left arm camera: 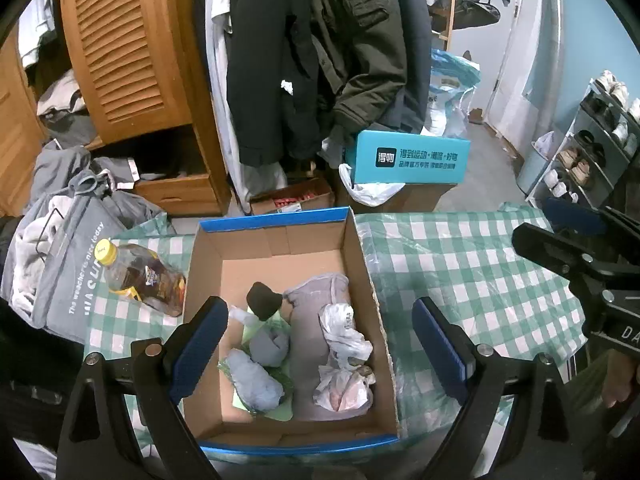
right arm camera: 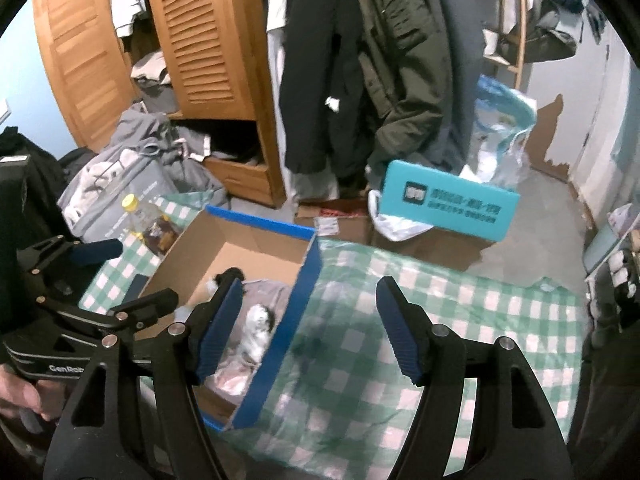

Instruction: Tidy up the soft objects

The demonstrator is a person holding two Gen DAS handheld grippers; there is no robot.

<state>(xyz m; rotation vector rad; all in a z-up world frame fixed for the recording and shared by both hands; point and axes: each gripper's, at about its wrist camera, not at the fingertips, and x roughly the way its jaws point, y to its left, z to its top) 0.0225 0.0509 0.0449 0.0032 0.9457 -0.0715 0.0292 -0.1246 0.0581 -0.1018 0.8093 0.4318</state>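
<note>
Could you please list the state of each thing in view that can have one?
Left tongs: open, empty, above the box.
Right tongs: open, empty, over the tablecloth.
Cardboard box: open-topped, holding soft items.
Bottle: capped, lying on its side.
Wardrobe door: open.
Wardrobe drawer: pulled out.

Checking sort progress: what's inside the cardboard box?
Inside the cardboard box: black sock ball, two grey sock rolls, a flat grey cloth, crumpled plastic bags, green paper beneath. Anything under the cloth is hidden.
</note>
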